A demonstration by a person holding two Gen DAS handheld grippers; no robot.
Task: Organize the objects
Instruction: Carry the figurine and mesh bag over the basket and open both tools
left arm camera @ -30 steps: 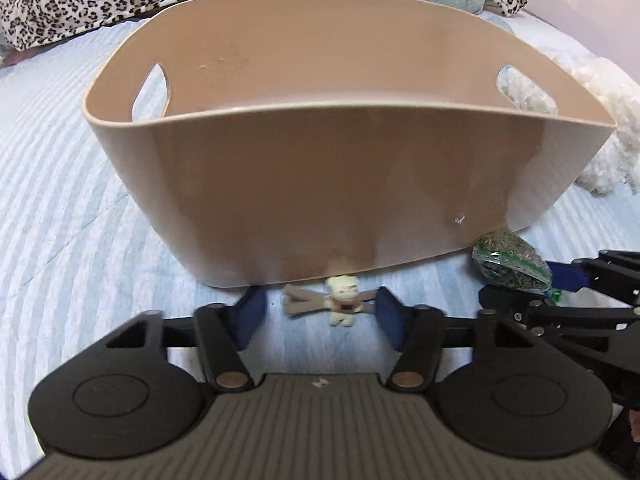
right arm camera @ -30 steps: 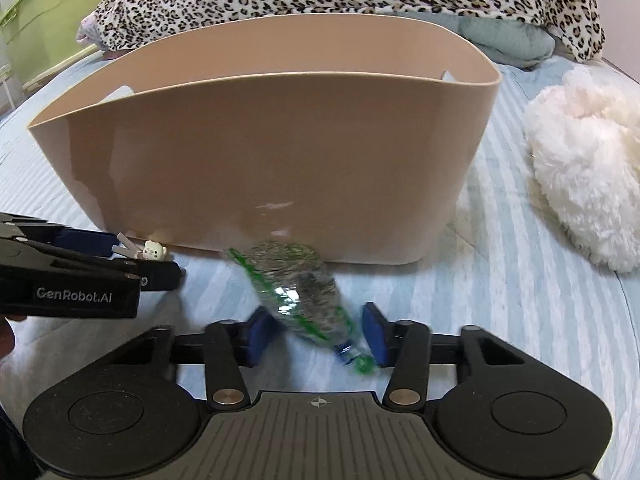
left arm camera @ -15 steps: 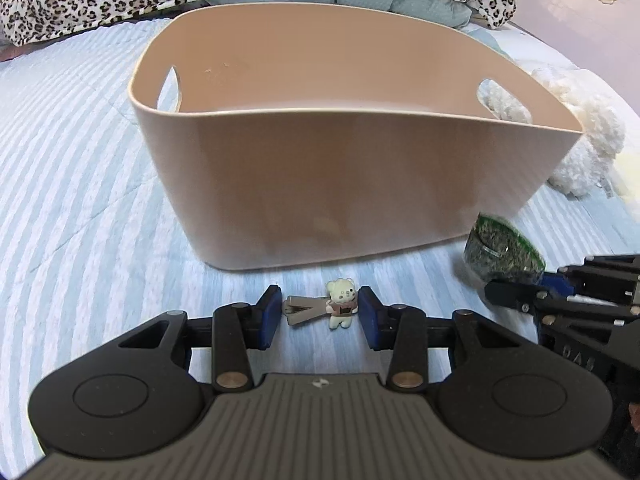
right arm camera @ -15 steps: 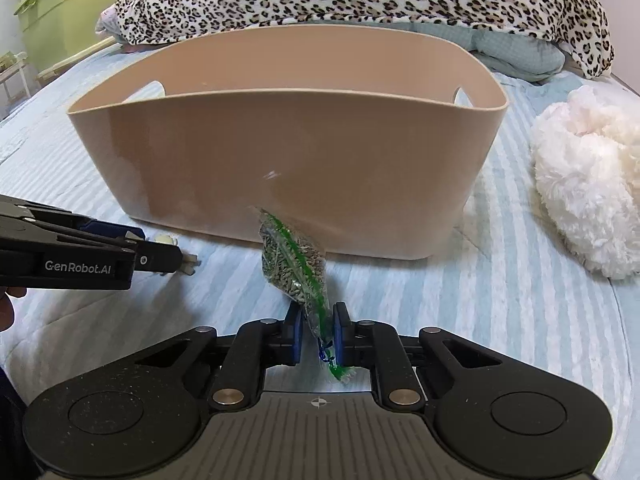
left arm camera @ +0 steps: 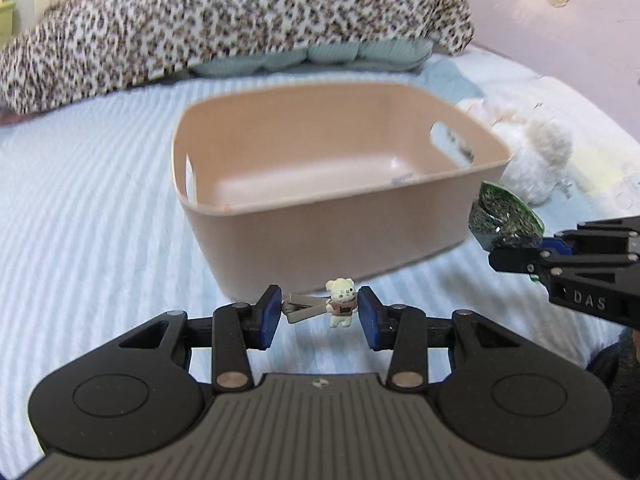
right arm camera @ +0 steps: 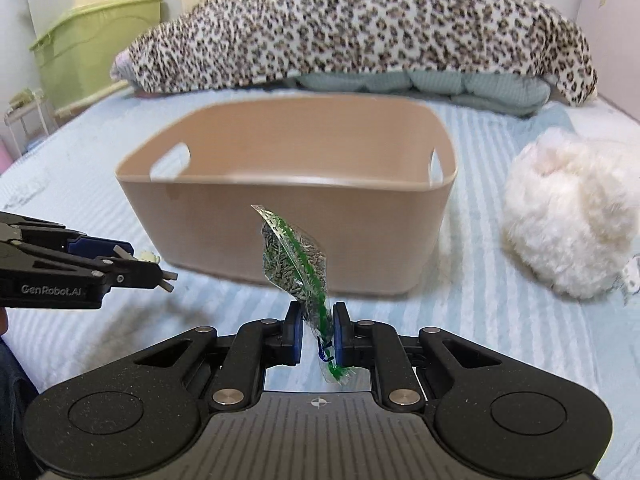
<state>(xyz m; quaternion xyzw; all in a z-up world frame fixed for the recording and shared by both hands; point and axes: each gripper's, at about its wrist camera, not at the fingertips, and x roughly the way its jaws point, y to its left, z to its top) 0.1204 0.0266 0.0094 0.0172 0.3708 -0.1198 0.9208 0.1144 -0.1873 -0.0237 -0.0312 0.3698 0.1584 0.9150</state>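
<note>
A tan plastic bin [left arm camera: 320, 208] with cut-out handles stands on the striped bed, also in the right wrist view [right arm camera: 288, 236]; its inside looks bare. My left gripper [left arm camera: 320, 316] is shut on a bear hair clip [left arm camera: 340, 306] and holds it above the sheet in front of the bin. My right gripper [right arm camera: 318, 334] is shut on a clear bag of green pellets [right arm camera: 294, 268], held upright before the bin. The bag [left arm camera: 504, 220] and right gripper show at the right of the left wrist view. The left gripper [right arm camera: 132, 268] shows at the left of the right wrist view.
A white fluffy plush [right arm camera: 572, 216] lies right of the bin. A leopard-print blanket [right arm camera: 360, 28] over a teal quilt [right arm camera: 440, 84] lies behind it. A green storage box [right arm camera: 88, 52] stands off the bed at far left.
Both grippers closed on their objects and lifted them off the bed, pulling back from the bin. The bin now sits lower and farther, with its inside visible.
</note>
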